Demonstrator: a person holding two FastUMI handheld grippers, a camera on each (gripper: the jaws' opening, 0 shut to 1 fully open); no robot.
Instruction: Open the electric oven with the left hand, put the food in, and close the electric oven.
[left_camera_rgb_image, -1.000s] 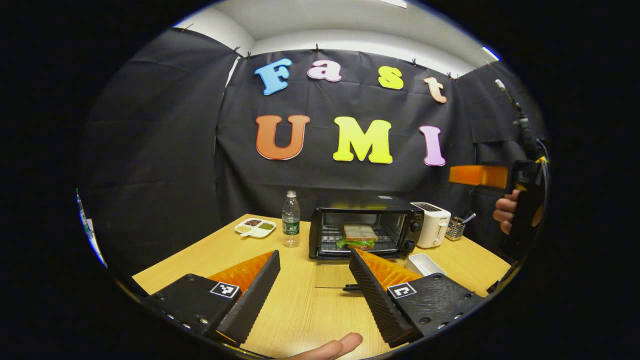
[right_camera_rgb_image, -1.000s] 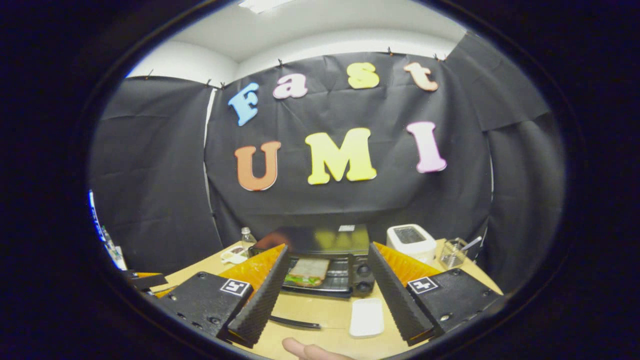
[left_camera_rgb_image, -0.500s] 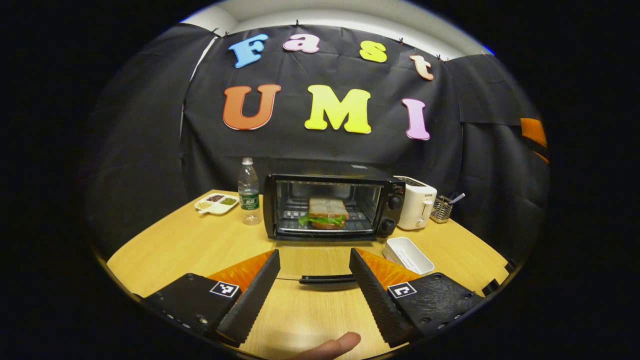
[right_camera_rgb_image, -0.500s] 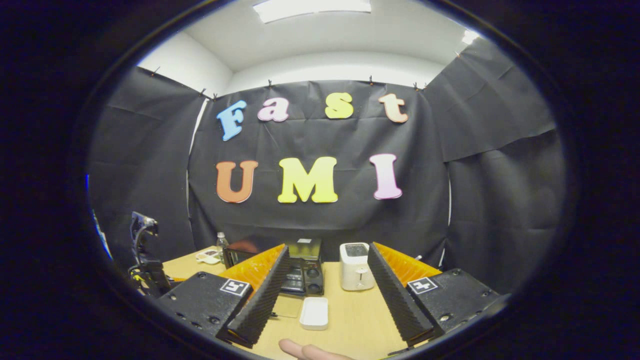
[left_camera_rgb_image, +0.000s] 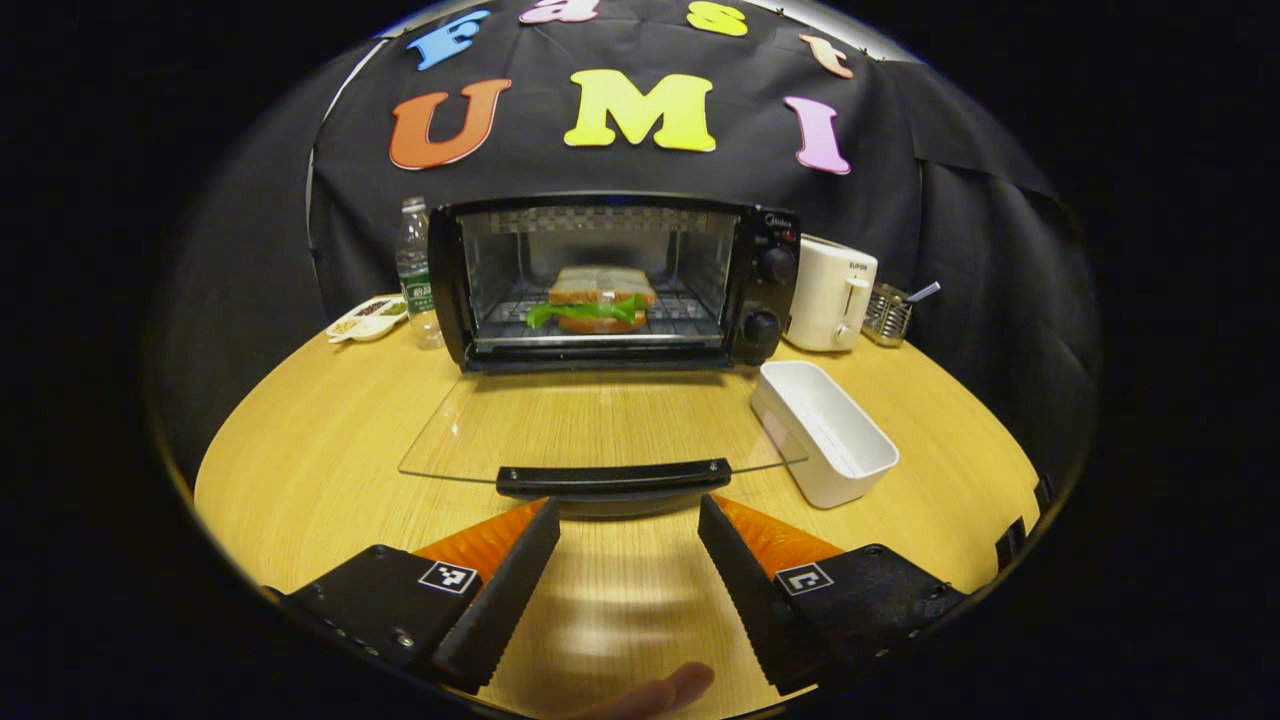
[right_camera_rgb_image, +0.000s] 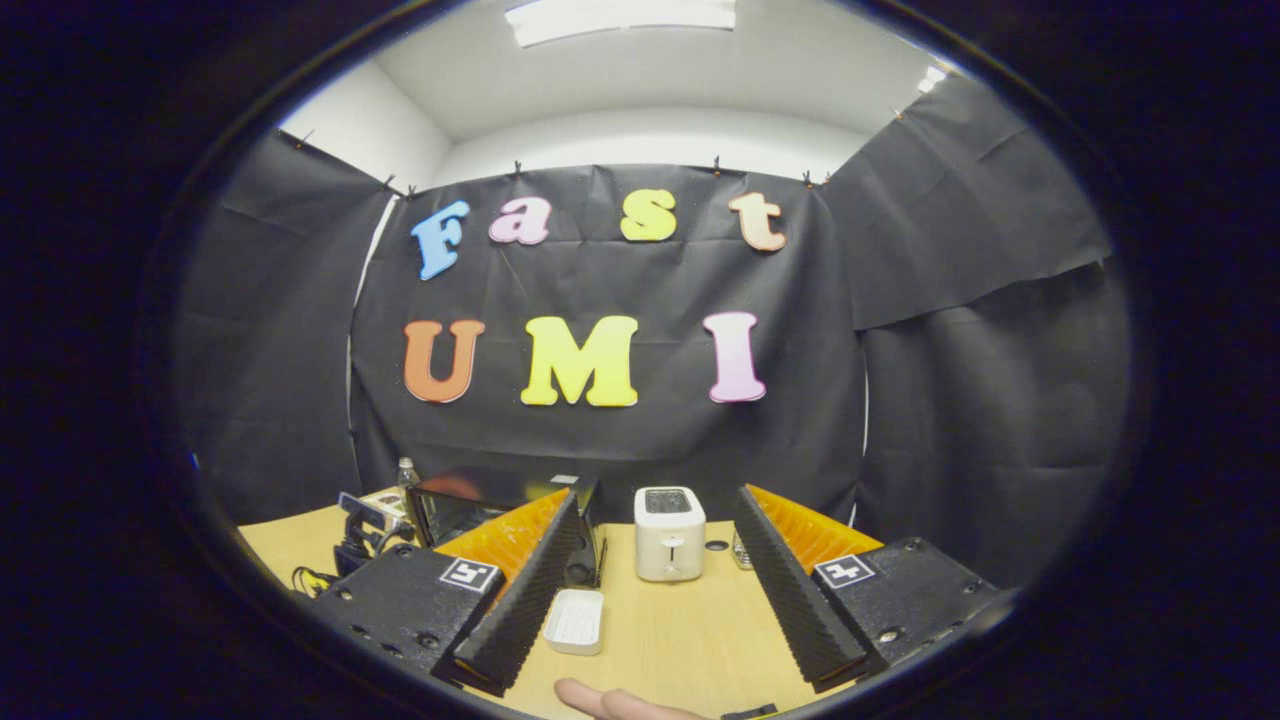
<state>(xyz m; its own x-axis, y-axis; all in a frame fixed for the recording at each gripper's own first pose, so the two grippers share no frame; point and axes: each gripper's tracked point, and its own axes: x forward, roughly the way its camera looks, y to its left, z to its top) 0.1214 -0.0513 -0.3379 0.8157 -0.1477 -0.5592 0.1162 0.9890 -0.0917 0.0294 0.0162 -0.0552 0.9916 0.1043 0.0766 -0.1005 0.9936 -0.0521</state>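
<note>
Left gripper view: we see the left tongs (left_camera_rgb_image: 628, 560) spread apart, empty, just short of the door handle (left_camera_rgb_image: 613, 478) at 12 o'clock. The oven (left_camera_rgb_image: 610, 280) stands open on the counter (left_camera_rgb_image: 300, 450), sandwich (left_camera_rgb_image: 598, 298) on its rack; white tray (left_camera_rgb_image: 822, 430) at 2 o'clock.

Right gripper view: we see the right tongs (right_camera_rgb_image: 650, 590) apart, empty, toaster (right_camera_rgb_image: 669, 533) between them, oven (right_camera_rgb_image: 470, 505) at 10 o'clock.

The right tongs (right_camera_rgb_image: 650, 610) hang spread above the tabletop (right_camera_rgb_image: 690, 640), with a white toaster (right_camera_rgb_image: 669, 534) near its far edge and a white tray (right_camera_rgb_image: 574, 620) nearer.
</note>
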